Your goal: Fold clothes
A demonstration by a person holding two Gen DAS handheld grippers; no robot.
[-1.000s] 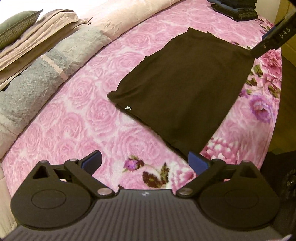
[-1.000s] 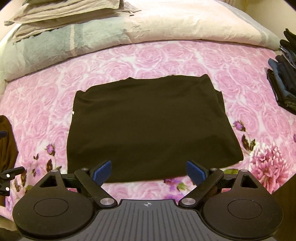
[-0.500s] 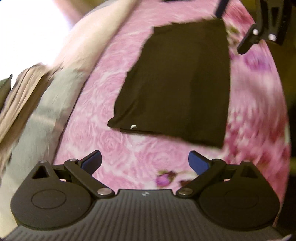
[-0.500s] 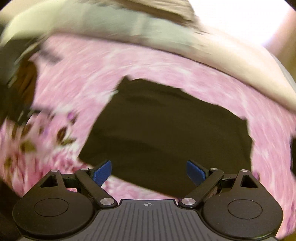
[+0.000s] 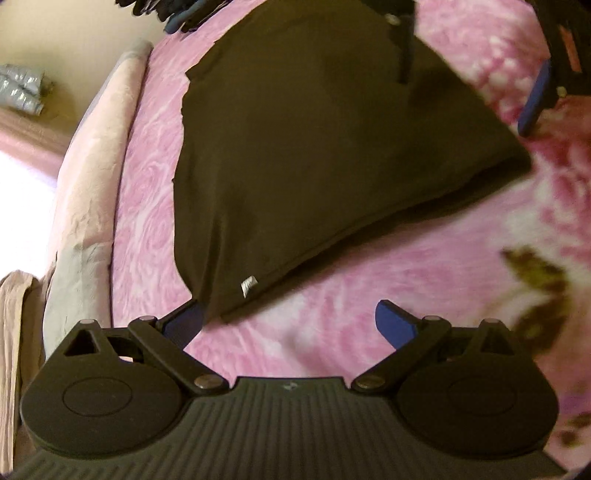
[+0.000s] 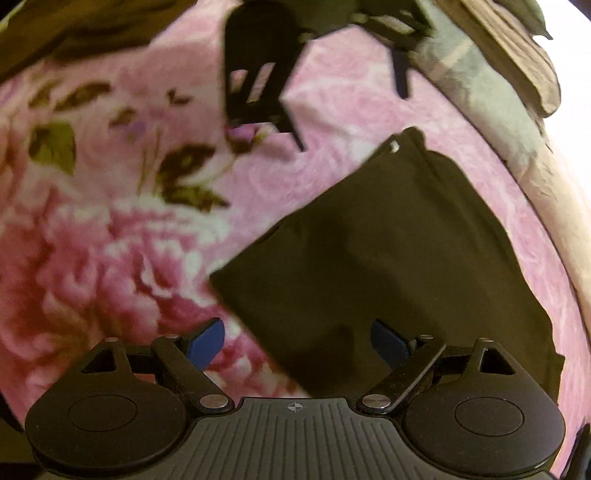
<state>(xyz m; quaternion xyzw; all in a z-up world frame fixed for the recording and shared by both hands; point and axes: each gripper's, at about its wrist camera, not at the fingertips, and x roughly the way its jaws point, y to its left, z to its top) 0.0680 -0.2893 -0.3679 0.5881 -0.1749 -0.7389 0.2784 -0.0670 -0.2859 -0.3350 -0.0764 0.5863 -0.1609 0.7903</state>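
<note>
A black garment [image 5: 325, 147] lies folded flat on the pink floral bedspread [image 5: 369, 288]. Its near corner, with a small white tag [image 5: 248, 286], rests just inside the left finger of my left gripper [image 5: 290, 323], which is open and low over the bed. In the right wrist view the opposite end of the garment [image 6: 388, 258] reaches between the blue pads of my right gripper [image 6: 297, 341], also open. Each gripper shows in the other's view: the right gripper [image 5: 535, 96] at the far side, the left gripper [image 6: 258, 74] blurred at the top.
A pale folded quilt [image 5: 88, 177] runs along the bed's far side, with pillows [image 6: 517, 55] at its end. A pile of dark clothes [image 5: 166, 11] sits beyond the garment. A brown cloth [image 6: 74, 33] lies at the bed's other end.
Both grippers have swung round and dropped close to opposite ends of the black garment. Both stay open. The garment has not moved.
</note>
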